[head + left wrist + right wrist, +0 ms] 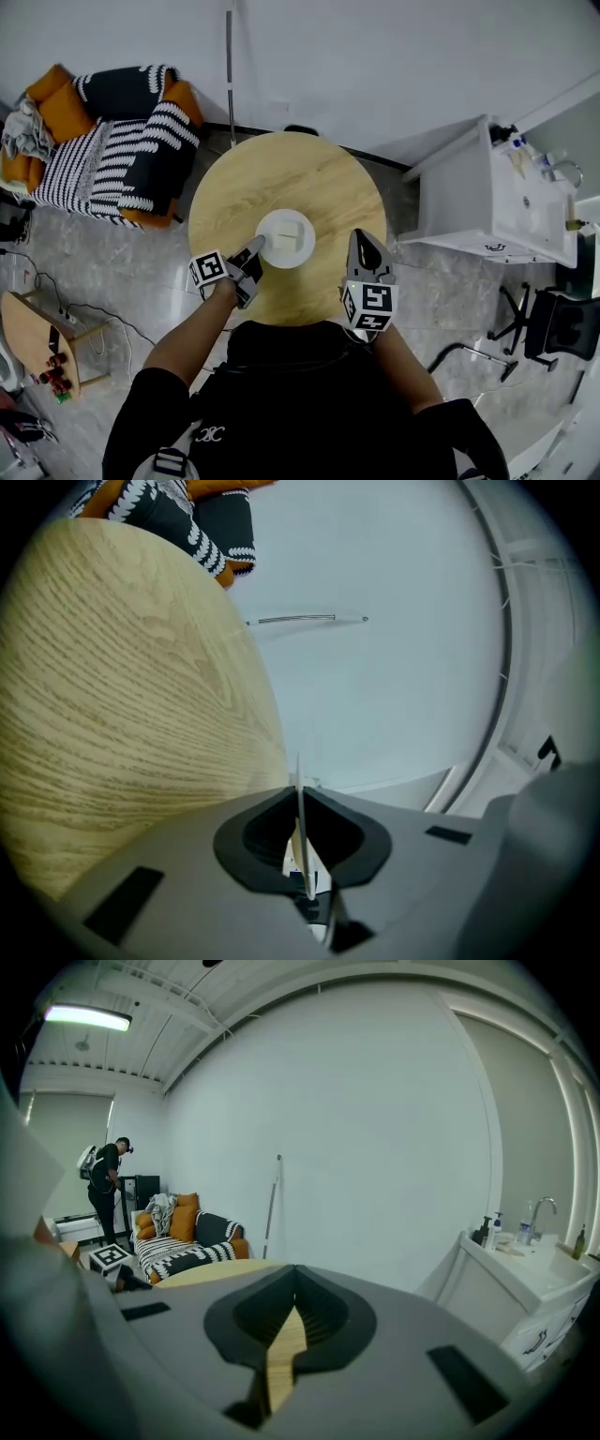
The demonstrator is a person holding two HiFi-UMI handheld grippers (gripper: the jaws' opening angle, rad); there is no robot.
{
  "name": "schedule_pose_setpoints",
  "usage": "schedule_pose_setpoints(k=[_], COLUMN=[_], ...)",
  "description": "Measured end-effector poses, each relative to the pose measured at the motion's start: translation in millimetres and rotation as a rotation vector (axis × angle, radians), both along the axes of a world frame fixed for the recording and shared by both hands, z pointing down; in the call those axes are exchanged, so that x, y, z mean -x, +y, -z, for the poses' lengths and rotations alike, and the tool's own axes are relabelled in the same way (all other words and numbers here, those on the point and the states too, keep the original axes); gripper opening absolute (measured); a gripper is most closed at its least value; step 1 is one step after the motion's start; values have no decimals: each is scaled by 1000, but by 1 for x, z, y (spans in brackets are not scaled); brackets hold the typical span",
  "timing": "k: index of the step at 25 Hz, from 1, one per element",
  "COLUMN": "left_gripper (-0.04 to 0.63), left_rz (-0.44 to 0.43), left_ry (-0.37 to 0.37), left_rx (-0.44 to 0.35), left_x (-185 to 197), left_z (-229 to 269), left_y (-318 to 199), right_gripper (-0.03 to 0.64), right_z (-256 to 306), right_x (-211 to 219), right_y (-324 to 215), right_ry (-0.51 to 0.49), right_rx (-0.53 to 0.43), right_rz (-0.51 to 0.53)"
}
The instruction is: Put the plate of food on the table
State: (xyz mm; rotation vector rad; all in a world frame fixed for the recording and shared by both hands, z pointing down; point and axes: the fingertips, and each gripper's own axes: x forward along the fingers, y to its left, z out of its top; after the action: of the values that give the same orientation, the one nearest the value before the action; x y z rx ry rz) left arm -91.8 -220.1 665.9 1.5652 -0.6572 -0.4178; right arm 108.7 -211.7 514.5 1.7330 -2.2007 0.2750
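Observation:
A white plate with a pale square piece of food lies near the middle of the round wooden table. My left gripper is shut on the plate's near-left rim. In the left gripper view that rim shows as a thin white edge pinched between the jaws, with the table to the left. My right gripper hovers over the table's right edge, shut and holding nothing. In the right gripper view its jaws meet above the tabletop.
An orange sofa with striped blankets stands at the far left, with a pole leaning on the wall beside it. A white sink cabinet and an office chair are on the right. A person stands far off.

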Motion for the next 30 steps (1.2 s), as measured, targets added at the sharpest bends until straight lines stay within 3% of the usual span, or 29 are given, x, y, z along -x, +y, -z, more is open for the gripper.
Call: schedule_pose_setpoints(k=[10,30], left_gripper=[20,20], left_rz=[39,-22], left_ry=[10,-18], left_rx=[54,82], left_x=[5,-7], left_z=[-20,-41], left_y=[-7,-13], right_gripper=[8,8], right_z=[-8,-10], right_x=[-3,-20], right_y=[-1,7], right_ry=[7,27], right_rx=[34,59], right_rz=[-7,-55])
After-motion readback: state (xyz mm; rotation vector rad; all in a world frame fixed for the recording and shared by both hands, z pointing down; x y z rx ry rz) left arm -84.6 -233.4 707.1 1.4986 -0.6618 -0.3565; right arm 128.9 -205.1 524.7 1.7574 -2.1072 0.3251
